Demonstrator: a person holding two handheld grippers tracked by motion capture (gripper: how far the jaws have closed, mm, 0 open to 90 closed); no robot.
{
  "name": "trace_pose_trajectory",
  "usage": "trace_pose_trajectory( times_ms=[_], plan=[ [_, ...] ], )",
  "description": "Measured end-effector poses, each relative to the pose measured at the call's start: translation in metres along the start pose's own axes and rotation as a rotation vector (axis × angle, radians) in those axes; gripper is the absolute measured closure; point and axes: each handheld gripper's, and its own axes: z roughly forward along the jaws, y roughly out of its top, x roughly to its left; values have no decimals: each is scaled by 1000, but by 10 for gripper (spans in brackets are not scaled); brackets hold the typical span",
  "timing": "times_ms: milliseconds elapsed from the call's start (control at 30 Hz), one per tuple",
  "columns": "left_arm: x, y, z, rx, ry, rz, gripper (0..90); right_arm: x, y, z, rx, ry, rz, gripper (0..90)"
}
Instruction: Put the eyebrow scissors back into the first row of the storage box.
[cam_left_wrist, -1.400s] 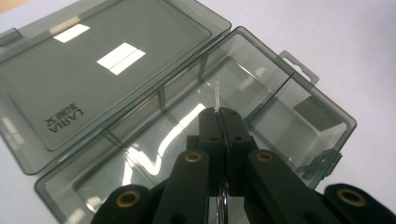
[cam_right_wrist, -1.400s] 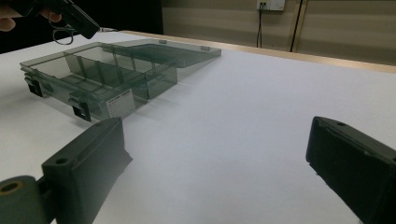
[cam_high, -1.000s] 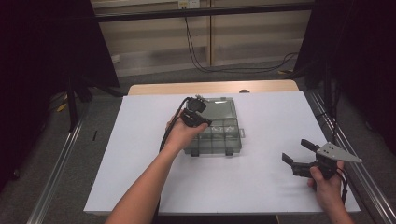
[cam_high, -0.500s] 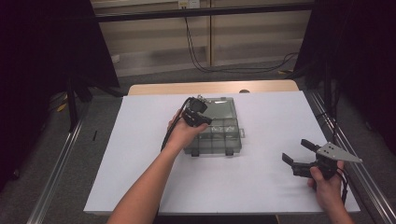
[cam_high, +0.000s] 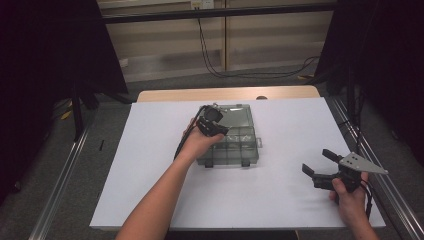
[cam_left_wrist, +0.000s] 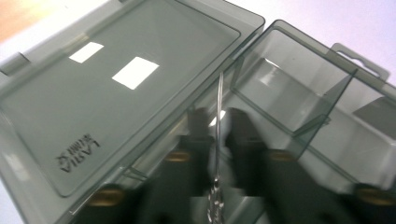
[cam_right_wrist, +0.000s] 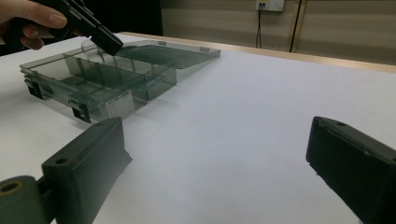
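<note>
Left tool, spread, hovers over the light, stiff, slippery plastic box; grip its lid edge; right tool gapes idle

Both grippers are chunky matte black: the left gripper trails a black cable. The right gripper carries a grey three-cornered plate with small holes, and its blocky jaws have brass-coloured screws. Forearms are bare, no sleeves.

**Lettering on the organiser box**

Embossed lettering stands on the clear lid of the smoky plastic box, near one lid corner (seen upside down, too blurred to spell). A white label on the box's front wall is unreadable.
</note>
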Motion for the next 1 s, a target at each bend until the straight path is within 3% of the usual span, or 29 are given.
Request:
trace_pose_trajectory(
  times_ms=[67, 167, 267, 333, 433, 567, 800, 1000],
  plan=[
    [1, 1, -3, -2, -14, -6, 551, 0, 0, 0, 1, 0, 0, 39],
    [2, 0, -5, -28, -23, -60, 365, 0, 0, 0, 1, -4, -3, 39],
    [6, -2, -9, -42, -35, -83, 231, -1, 1, 1, 3, -10, -1, 39],
    [8, -5, -13, -85, -84, -94, 109, -1, 1, 1, 8, -11, 5, 39],
    [14, -10, -21, -131, -109, -103, 6, -2, 3, 4, 22, -17, 6, 37],
    [22, -18, -32, -181, -94, -122, 0, -3, 7, 8, 40, -26, 15, 37],
    [39, -34, -42, -186, -63, -167, 0, 2, 15, 23, 65, -14, 12, 37],
    [49, -44, -43, -205, -68, -200, 0, 10, 25, 39, 70, 11, 7, 36]
  ],
)
